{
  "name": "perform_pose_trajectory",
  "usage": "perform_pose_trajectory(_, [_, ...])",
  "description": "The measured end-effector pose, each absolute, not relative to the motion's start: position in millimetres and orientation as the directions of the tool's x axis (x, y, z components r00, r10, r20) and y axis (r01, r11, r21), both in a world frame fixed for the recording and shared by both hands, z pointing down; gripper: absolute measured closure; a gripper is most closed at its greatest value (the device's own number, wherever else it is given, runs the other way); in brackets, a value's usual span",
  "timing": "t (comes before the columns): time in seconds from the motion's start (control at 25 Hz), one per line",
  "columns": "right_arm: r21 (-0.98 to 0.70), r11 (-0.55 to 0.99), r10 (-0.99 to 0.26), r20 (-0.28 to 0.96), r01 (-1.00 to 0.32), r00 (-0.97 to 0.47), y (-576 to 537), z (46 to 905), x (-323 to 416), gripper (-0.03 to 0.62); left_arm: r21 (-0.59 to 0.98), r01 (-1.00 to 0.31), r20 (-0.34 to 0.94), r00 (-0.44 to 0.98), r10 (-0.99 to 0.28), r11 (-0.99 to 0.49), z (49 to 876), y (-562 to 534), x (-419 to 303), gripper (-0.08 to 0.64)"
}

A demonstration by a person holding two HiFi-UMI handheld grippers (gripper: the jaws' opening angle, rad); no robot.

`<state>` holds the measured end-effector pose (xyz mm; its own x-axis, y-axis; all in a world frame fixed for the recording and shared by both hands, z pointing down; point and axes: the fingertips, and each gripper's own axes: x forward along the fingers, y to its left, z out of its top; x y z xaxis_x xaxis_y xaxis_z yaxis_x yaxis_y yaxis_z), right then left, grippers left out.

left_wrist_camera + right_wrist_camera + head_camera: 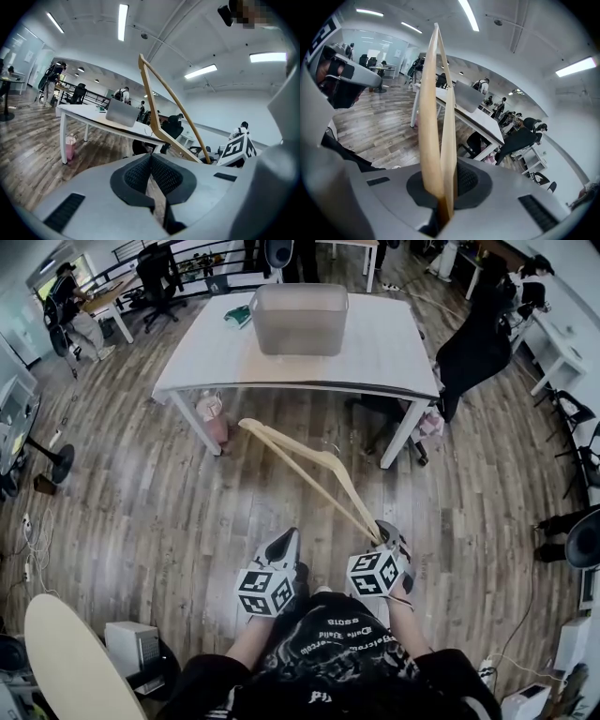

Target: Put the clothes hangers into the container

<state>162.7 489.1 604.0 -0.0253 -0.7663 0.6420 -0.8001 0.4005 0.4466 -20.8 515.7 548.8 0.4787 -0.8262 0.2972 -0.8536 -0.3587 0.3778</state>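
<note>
Our right gripper (443, 190) pinches one end of the pale, smooth wooden clothes hanger (436, 117), which juts forward in mid-air. Our left gripper (151, 161) is pressed together on nothing. We should hold that pinch firm, since the long triangular frame levers at the jaws, and carry it to the translucent grey plastic container (300, 320) on the white table (394, 357), well ahead.

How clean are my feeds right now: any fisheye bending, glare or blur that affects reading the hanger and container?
Head view: strong fisheye, the table edges bow, but the wooden hanger and grey container are sharp. Right gripper view: the hanger looms large near the lens, slightly soft; ceiling strips are blown out. Left gripper view: dark corners, bright ceiling lights, container small yet readable.
</note>
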Motion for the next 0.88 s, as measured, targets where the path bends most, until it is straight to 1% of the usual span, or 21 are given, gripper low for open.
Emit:
perform_pose_trajectory(0.24, [0.423, 0.374, -0.771, 0.636, -0.826, -0.023, 450, 603, 150, 0.584, 0.314, -0.856, 0.306, 0.501, -0.810, -0.411, 555, 469, -28, 0.540])
perform_pose_trajectory(0.48, [0.386, 0.324, -0.774, 0.634, -0.864, -0.007, 394, 594, 132, 0.584, 0.326, -0.836, 0.306, 0.534, -0.788, -0.440, 554, 399, -43, 0.540])
perform_pose_trajectory(0.88, [0.306, 0.253, -0.768, 0.640, -0.918, 0.002, 297, 600, 88, 0.584, 0.278, -0.792, 0.289, 0.609, -0.739, -0.544, 549, 279, -75, 0.540])
